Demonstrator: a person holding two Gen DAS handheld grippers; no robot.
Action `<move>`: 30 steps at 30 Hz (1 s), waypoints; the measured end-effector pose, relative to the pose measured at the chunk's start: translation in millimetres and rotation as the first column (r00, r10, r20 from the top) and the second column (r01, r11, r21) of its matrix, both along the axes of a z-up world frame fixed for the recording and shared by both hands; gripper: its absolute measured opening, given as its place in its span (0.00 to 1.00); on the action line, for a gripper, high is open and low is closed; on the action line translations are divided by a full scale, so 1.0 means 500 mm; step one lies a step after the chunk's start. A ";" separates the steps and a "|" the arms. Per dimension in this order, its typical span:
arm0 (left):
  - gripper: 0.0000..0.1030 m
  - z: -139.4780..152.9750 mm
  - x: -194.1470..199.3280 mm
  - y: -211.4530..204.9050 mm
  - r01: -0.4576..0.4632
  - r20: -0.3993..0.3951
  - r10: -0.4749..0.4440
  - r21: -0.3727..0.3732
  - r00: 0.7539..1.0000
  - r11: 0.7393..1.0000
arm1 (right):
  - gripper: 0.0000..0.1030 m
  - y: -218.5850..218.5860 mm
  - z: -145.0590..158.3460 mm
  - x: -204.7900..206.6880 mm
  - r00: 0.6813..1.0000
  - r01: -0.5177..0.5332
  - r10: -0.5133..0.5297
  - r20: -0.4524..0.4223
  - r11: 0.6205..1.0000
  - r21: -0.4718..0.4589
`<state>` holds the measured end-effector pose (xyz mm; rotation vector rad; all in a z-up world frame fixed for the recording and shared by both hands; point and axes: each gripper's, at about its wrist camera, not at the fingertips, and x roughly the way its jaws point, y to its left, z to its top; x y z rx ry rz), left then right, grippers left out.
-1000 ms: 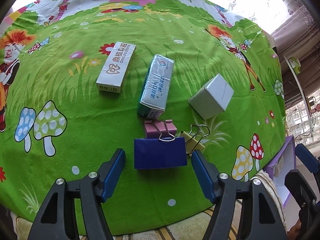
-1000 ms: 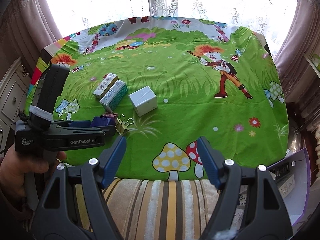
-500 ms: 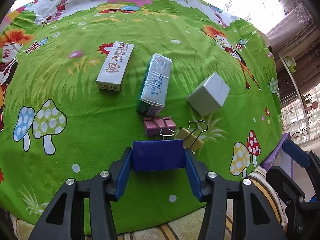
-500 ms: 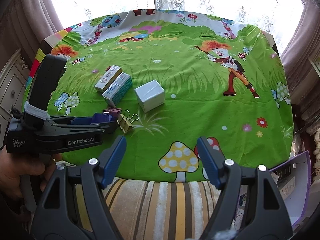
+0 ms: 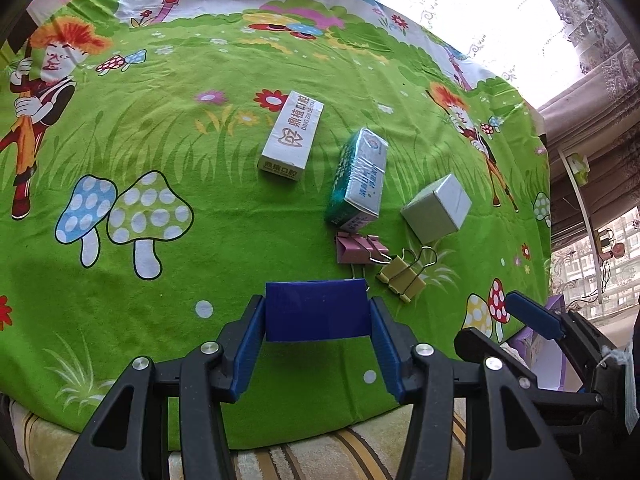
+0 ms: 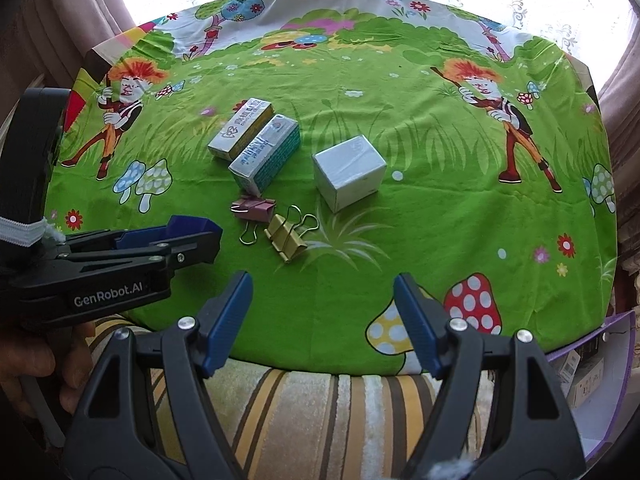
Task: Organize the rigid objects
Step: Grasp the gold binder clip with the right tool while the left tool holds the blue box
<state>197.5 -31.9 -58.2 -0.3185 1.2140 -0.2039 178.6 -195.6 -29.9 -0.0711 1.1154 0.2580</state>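
Left wrist view: left tongs (image 5: 317, 322) are pitching steeply down over the near edge of the desk (image 5: 168, 288), both blue pads pinching the blue binder clip (image 5: 316, 310) by its sides. The clip is sitting between the pads, over the green cartoon cloth. Just past it the pink binder clip (image 5: 359, 249) and yellow binder clip (image 5: 401, 276) are lying on the cloth, wire handles overlapping. Farther out, the white carton (image 5: 293, 135), the teal-and-white carton (image 5: 359, 178) and the grey cube box (image 5: 437, 208) are lying in a loose row, apart from one another. Right tongs are poking into the frame at lower right, one blue finger (image 5: 532, 316) showing.

Right wrist view: right tongs (image 6: 322, 322) are hanging over the near desk edge, angled down, fingers spread with only cloth and the striped cover (image 6: 304, 412) between them. At left, a hand (image 6: 36, 364) is wrapping the grip of the left tongs (image 6: 200, 236), which are reaching in sideways with the blue binder clip (image 6: 188, 226) at the tips. From here the pink binder clip (image 6: 256, 209) and yellow binder clip (image 6: 286, 238) are lying just right of those tips. The two cartons (image 6: 256, 142) are looking side by side, whether touching I cannot tell; the grey cube box (image 6: 349, 172) is standing apart to their right.
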 end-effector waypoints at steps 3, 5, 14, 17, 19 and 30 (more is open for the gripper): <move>0.50 0.005 0.006 0.020 -0.035 0.016 0.036 -0.009 0.999 0.999 | 0.74 0.019 -0.014 0.017 1.000 0.001 -0.001 -0.019 1.000 -0.013; 0.50 0.008 0.006 0.032 -0.055 0.023 0.055 -0.020 0.998 0.998 | 0.74 0.031 -0.028 0.030 0.999 0.002 -0.004 -0.036 0.999 -0.040; 0.50 0.017 0.004 0.057 -0.079 0.043 0.082 -0.054 0.996 0.995 | 0.74 0.036 -0.066 0.071 0.996 0.034 -0.040 -0.085 0.997 -0.070; 0.51 0.018 0.004 0.055 -0.081 0.044 0.083 -0.057 0.996 0.995 | 0.74 0.037 -0.079 0.079 0.993 0.040 -0.048 -0.108 0.996 -0.082; 0.51 0.018 0.007 0.054 -0.083 0.045 0.086 -0.058 0.995 0.995 | 0.74 0.028 -0.087 0.082 0.990 0.063 -0.073 -0.121 0.994 -0.087; 0.51 0.020 0.001 0.054 -0.086 0.045 0.089 -0.065 0.995 0.994 | 0.74 -0.032 -0.076 0.073 0.978 0.174 -0.177 -0.107 0.984 -0.041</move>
